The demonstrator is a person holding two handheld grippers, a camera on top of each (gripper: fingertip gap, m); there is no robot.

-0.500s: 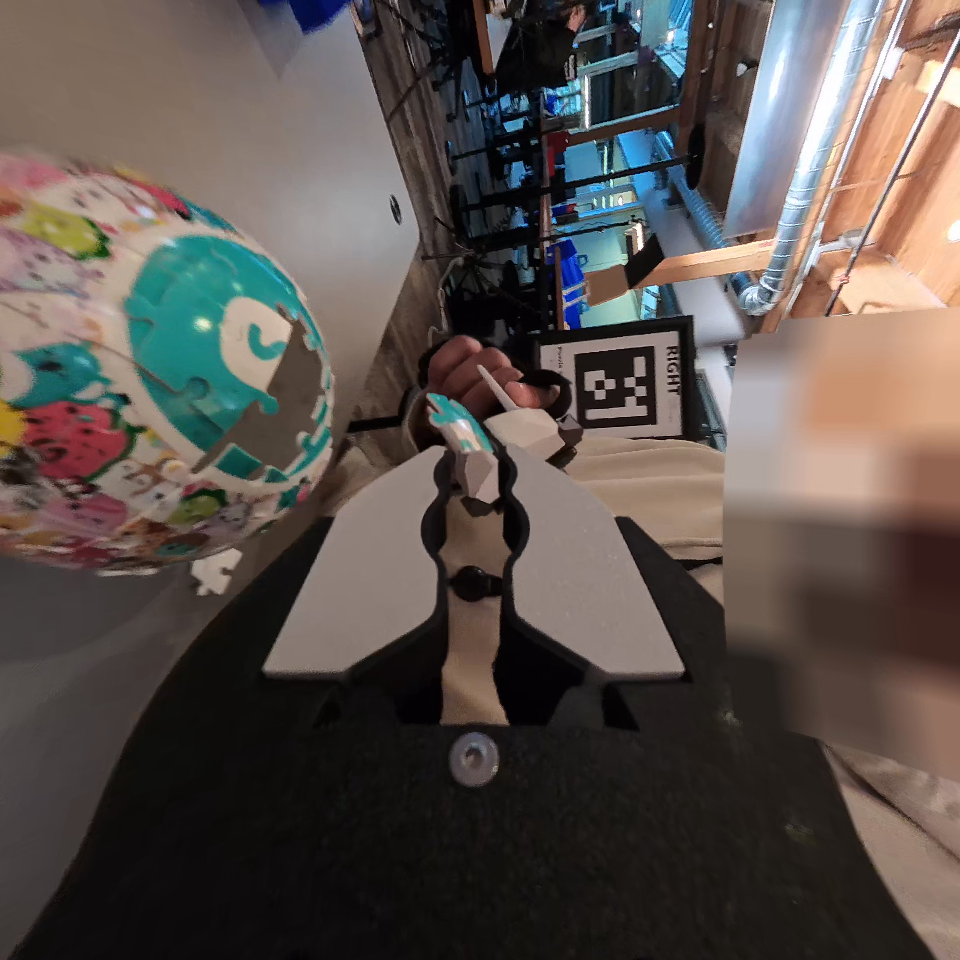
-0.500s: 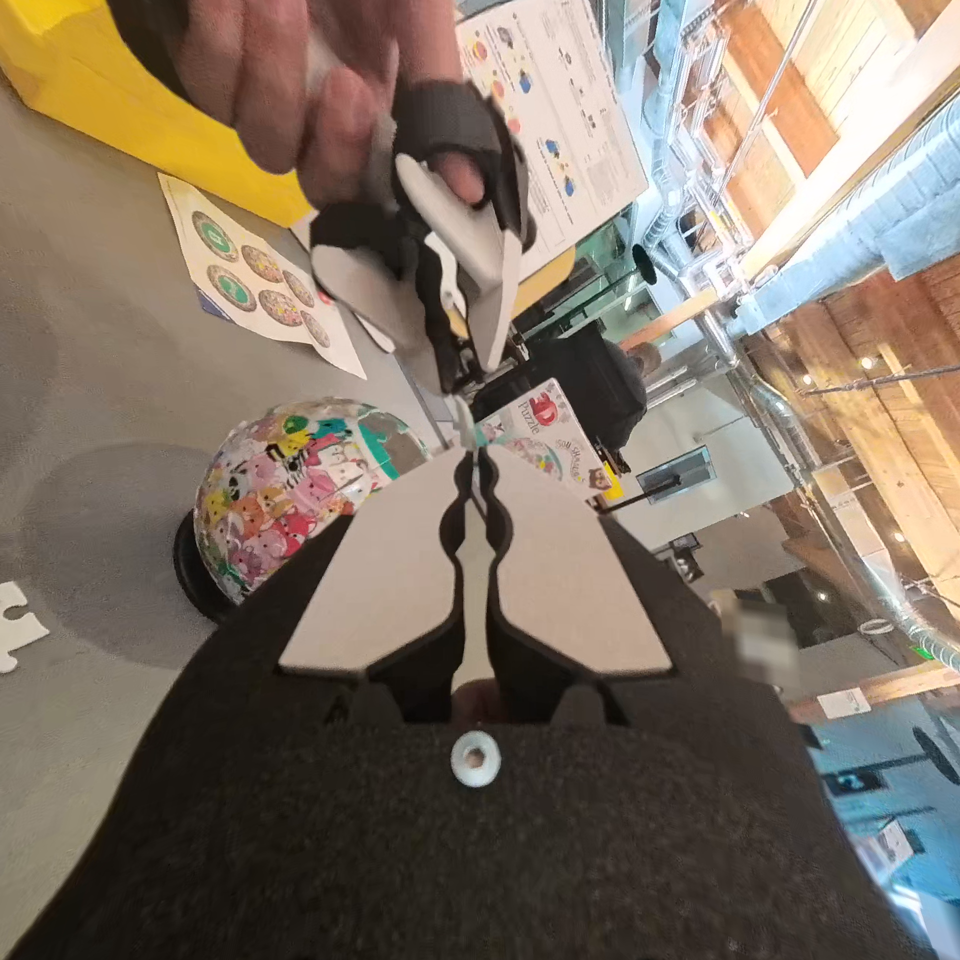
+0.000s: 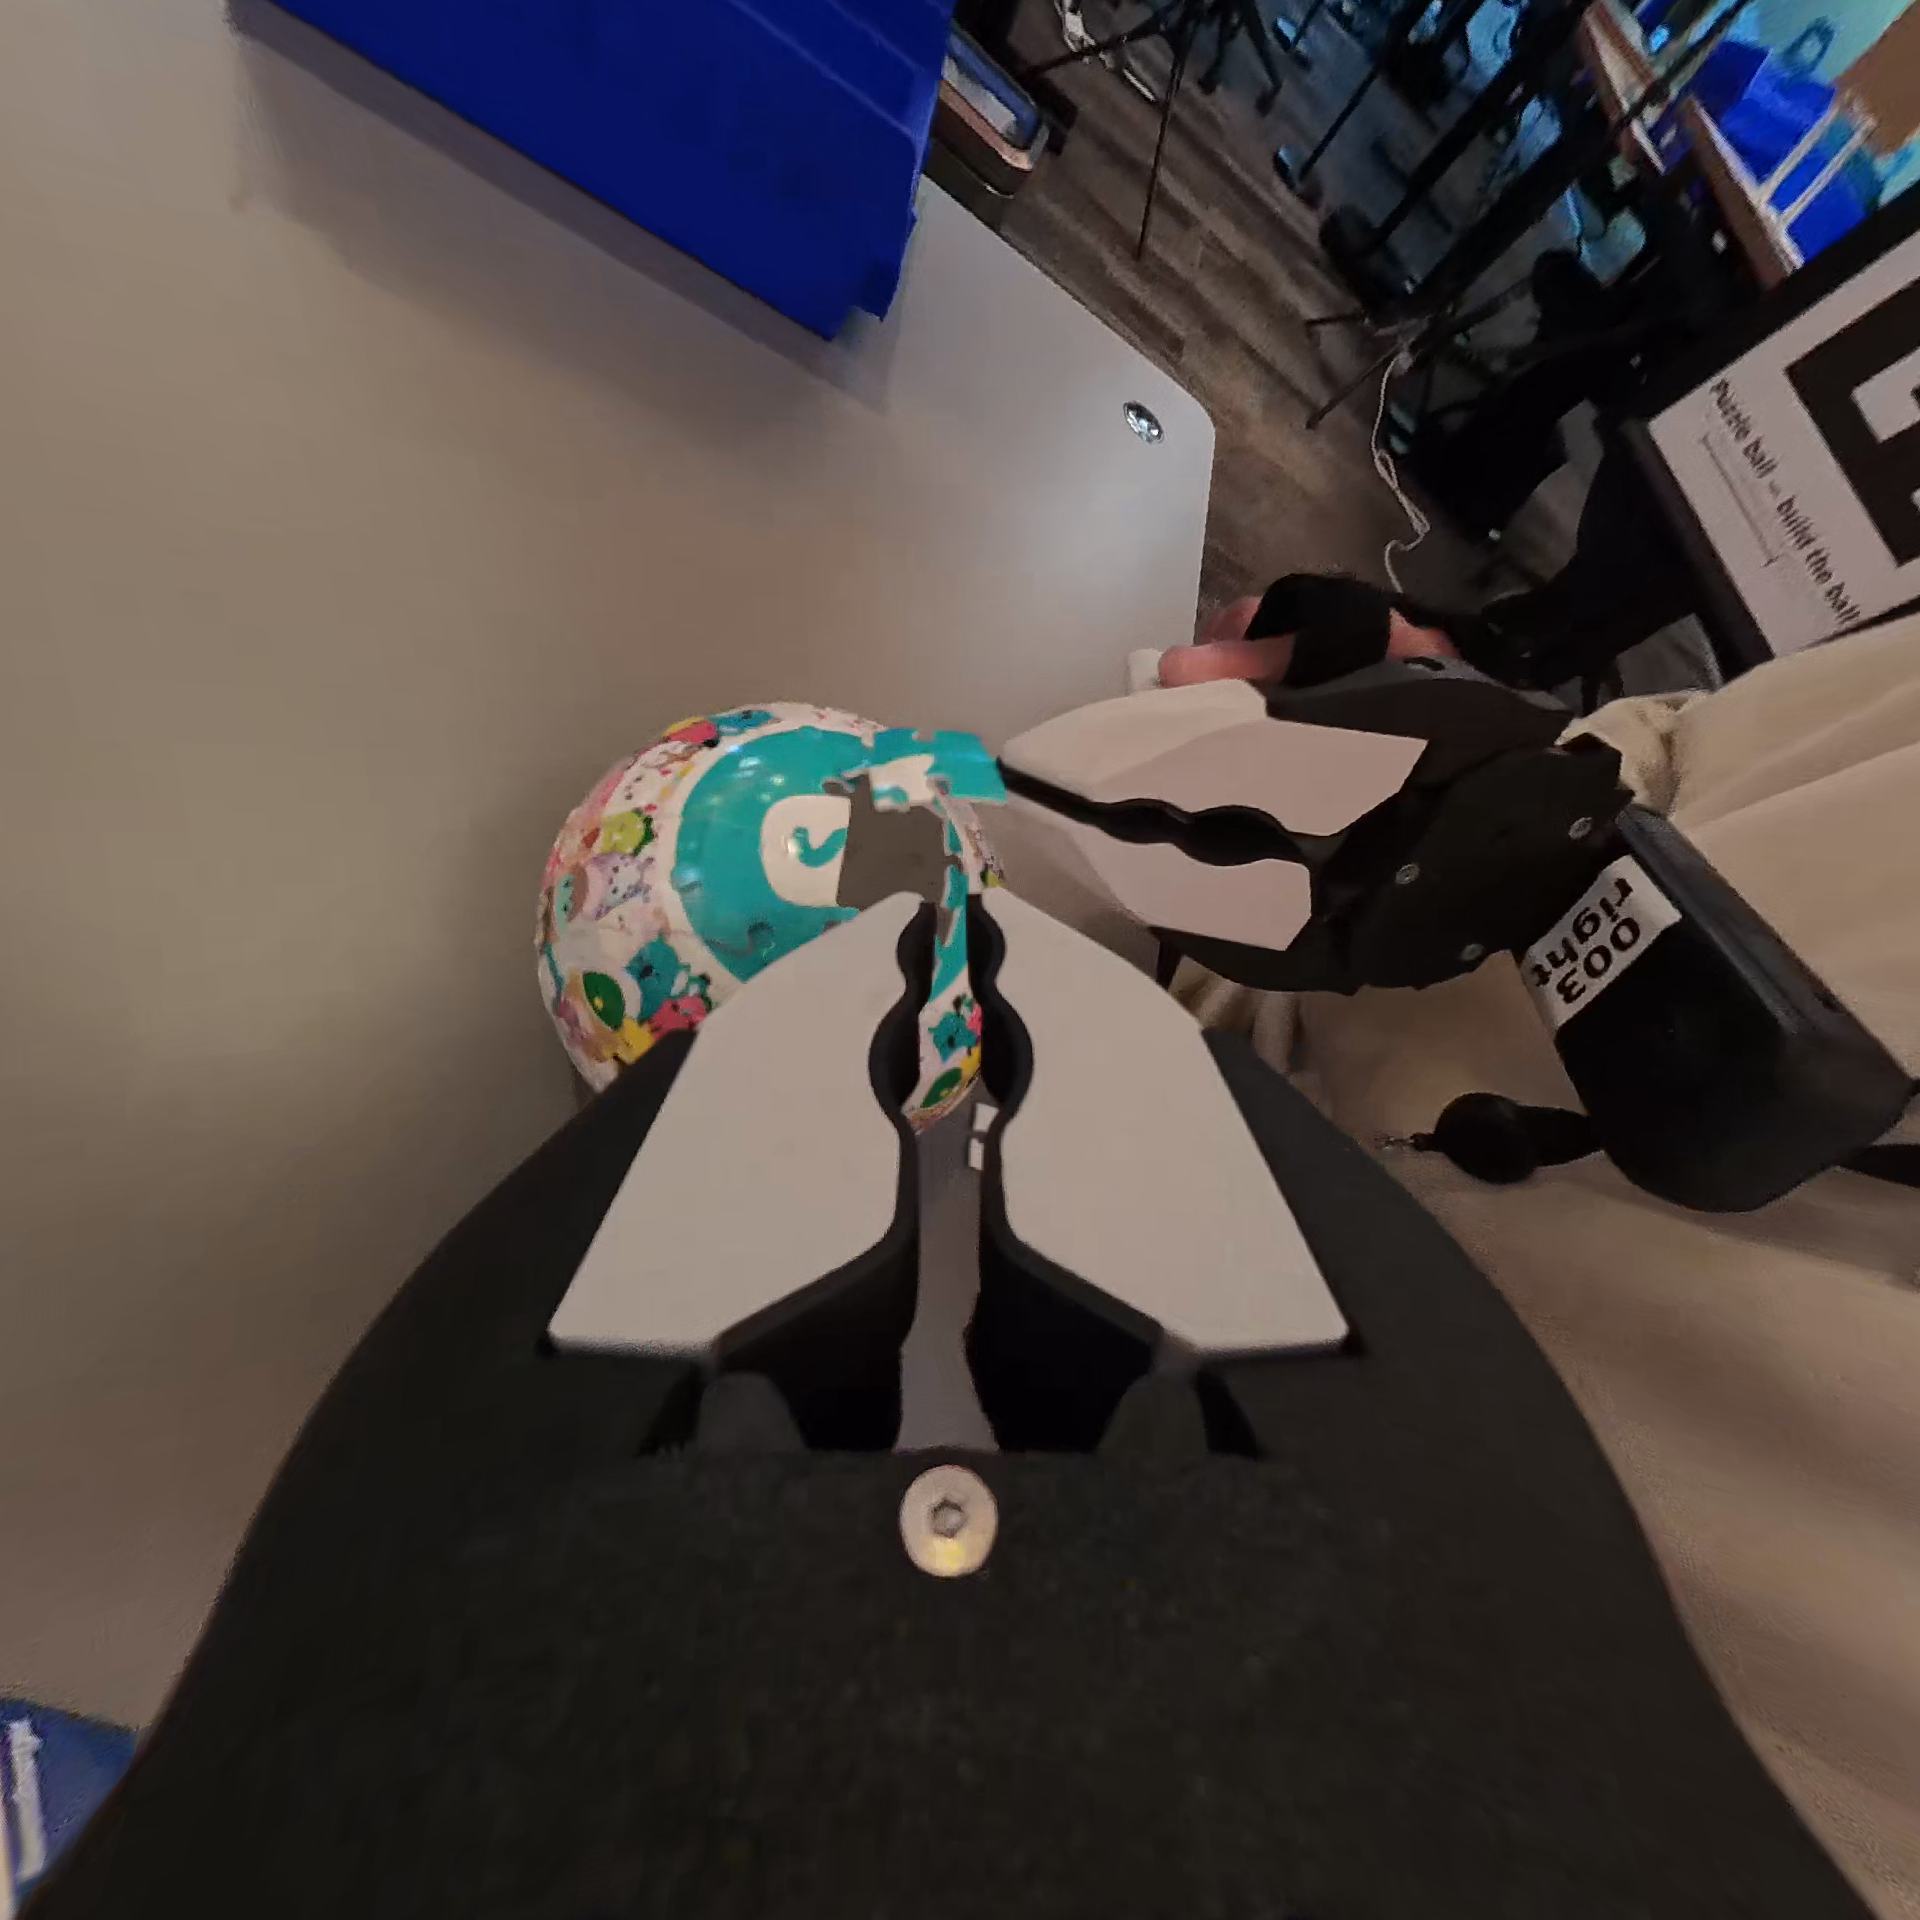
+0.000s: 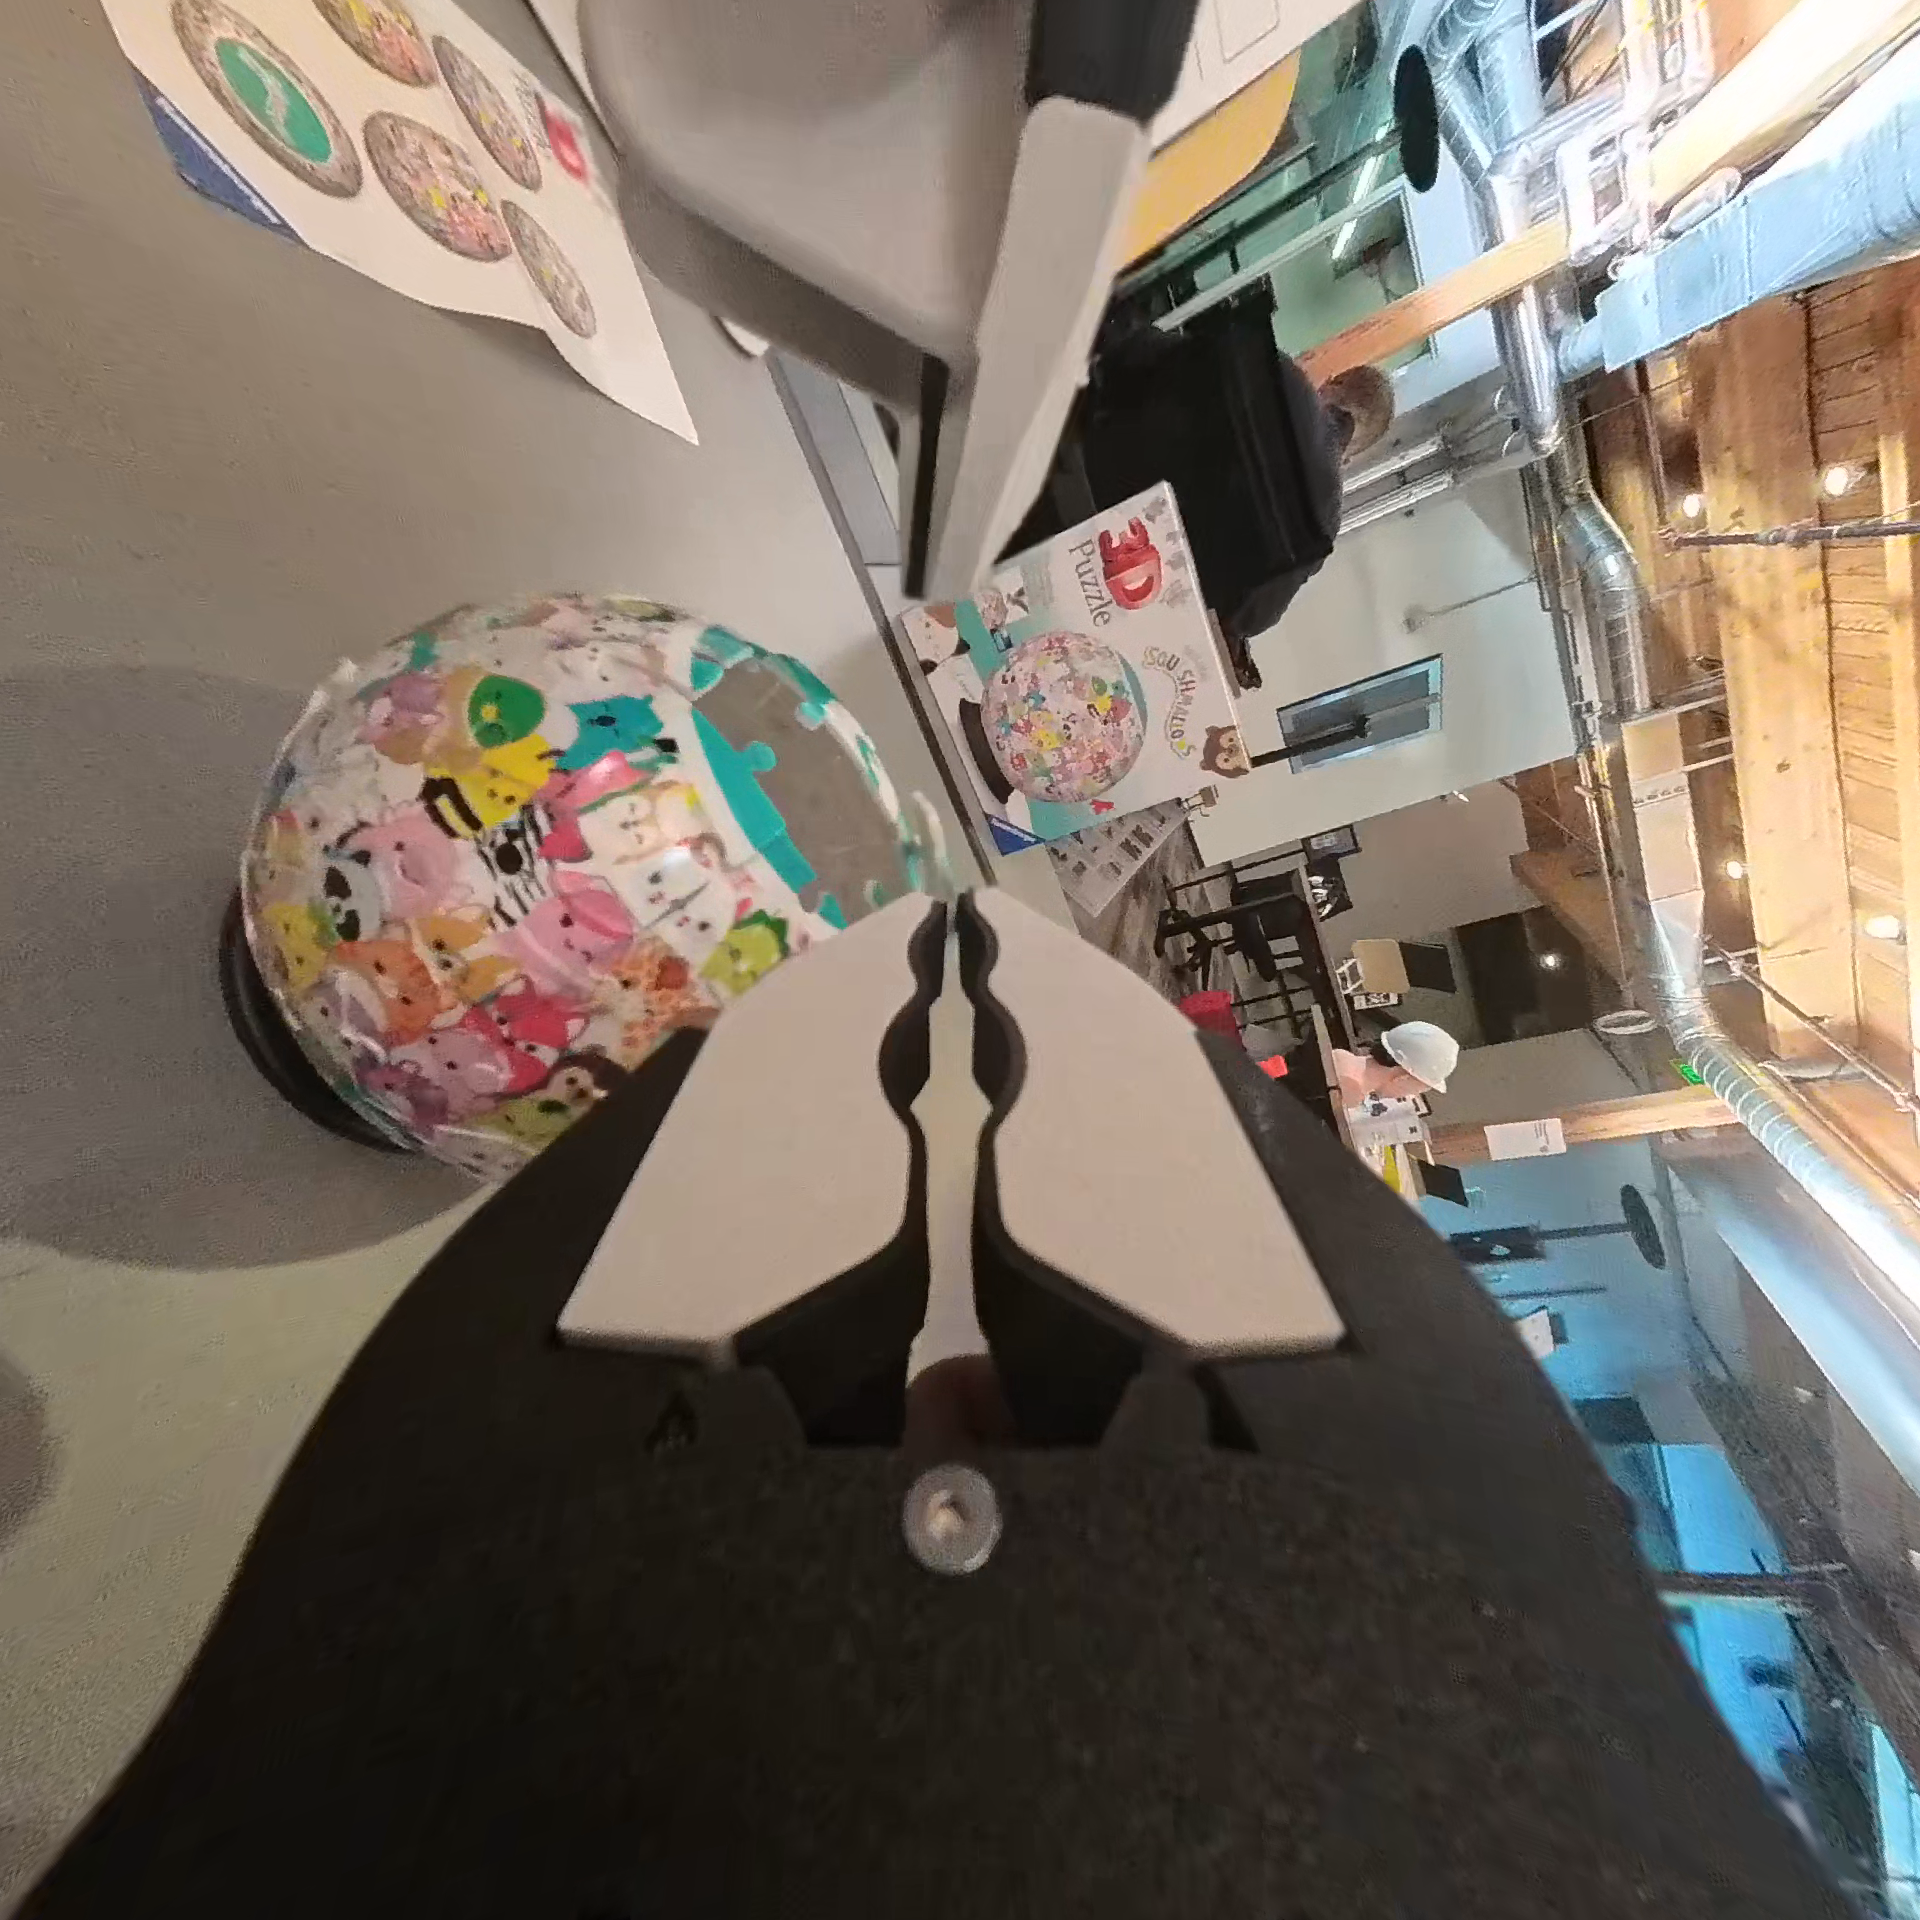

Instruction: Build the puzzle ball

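Note:
The colourful puzzle ball (image 3: pixel 665 914) sits on a black stand (image 4: pixel 281 1049) on the grey table. It has a jagged open gap (image 3: pixel 888 857) in its teal patch, also seen in the right wrist view (image 4: pixel 790 769). My right gripper (image 3: pixel 1003 769) is shut on a teal and white puzzle piece (image 3: pixel 930 774) and holds it at the upper edge of the gap. In the right wrist view the piece (image 4: pixel 930 842) shows edge-on at my right gripper (image 4: pixel 951 909). My left gripper (image 3: pixel 945 914) is shut and empty, just in front of the ball. Its fingers (image 4: pixel 1039 312) hang blurred above the ball.
A blue bin (image 3: pixel 675 135) stands at the back of the table. An instruction sheet (image 4: pixel 416 156) lies beyond the ball. The puzzle box (image 4: pixel 1081 707) stands upright past the table edge (image 3: pixel 1205 499). A person's cream sleeve (image 3: pixel 1662 1351) is at the right. Left tips to right tips: about 5 cm.
The piece passed from between both grippers' tips to the right gripper alone. The right gripper carried it to the ball's gap. The left gripper swung round to face the ball.

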